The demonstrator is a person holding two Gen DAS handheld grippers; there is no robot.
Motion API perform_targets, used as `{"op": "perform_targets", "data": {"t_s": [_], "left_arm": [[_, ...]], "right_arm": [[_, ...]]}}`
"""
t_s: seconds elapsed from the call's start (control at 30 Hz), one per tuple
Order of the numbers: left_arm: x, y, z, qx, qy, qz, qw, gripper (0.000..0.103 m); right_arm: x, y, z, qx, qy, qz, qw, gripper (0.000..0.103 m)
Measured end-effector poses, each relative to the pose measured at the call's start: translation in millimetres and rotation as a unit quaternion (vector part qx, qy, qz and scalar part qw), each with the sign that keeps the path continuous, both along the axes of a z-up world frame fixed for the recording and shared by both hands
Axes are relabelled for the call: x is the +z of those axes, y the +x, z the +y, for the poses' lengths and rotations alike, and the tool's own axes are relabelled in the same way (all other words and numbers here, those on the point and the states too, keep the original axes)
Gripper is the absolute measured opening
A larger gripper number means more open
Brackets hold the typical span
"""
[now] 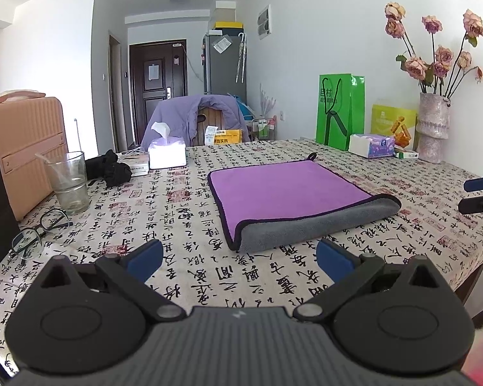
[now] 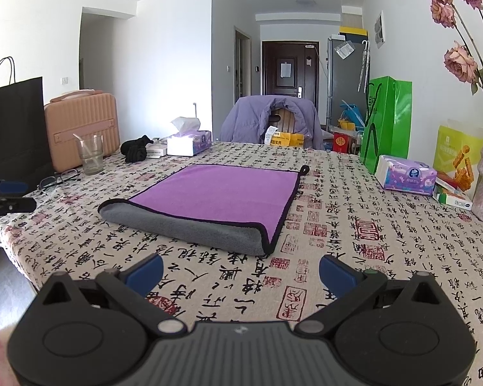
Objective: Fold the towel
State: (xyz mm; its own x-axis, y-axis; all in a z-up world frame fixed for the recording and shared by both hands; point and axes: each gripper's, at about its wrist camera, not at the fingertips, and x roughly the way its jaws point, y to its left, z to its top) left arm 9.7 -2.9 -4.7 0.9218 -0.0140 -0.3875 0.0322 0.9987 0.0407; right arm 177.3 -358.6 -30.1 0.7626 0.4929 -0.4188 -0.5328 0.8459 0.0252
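Note:
A purple towel (image 1: 286, 189) with a grey underside and black edging lies folded on the calligraphy-print tablecloth; it also shows in the right wrist view (image 2: 222, 197). Its grey fold faces me, its hanging loop at the far corner. My left gripper (image 1: 240, 257) is open and empty, hovering just short of the towel's near left corner. My right gripper (image 2: 240, 268) is open and empty, just short of the near right corner. Each gripper's tips show at the other view's edge: the right one in the left wrist view (image 1: 479, 194), the left one in the right wrist view (image 2: 6, 197).
A glass (image 1: 69, 181), spectacles (image 1: 38, 231), black cloth (image 1: 112, 169) and tissue box (image 1: 167, 151) stand at the left. A green bag (image 1: 339, 111), tissue pack (image 1: 372, 144) and flower vase (image 1: 433, 127) stand at the right. A chair with a purple jacket (image 1: 193, 117) is behind the table.

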Motion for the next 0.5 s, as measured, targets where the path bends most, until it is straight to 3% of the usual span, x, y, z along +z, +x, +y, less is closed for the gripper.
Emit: {"op": "perform_targets", "data": {"t_s": [0.5], "left_arm": [[-4,44,3,-0.013,0.003,0.015,0.9998,0.103]], "right_arm": [[-4,40,10,0.003,-0.005,0.011,1.000,0.103]]}}
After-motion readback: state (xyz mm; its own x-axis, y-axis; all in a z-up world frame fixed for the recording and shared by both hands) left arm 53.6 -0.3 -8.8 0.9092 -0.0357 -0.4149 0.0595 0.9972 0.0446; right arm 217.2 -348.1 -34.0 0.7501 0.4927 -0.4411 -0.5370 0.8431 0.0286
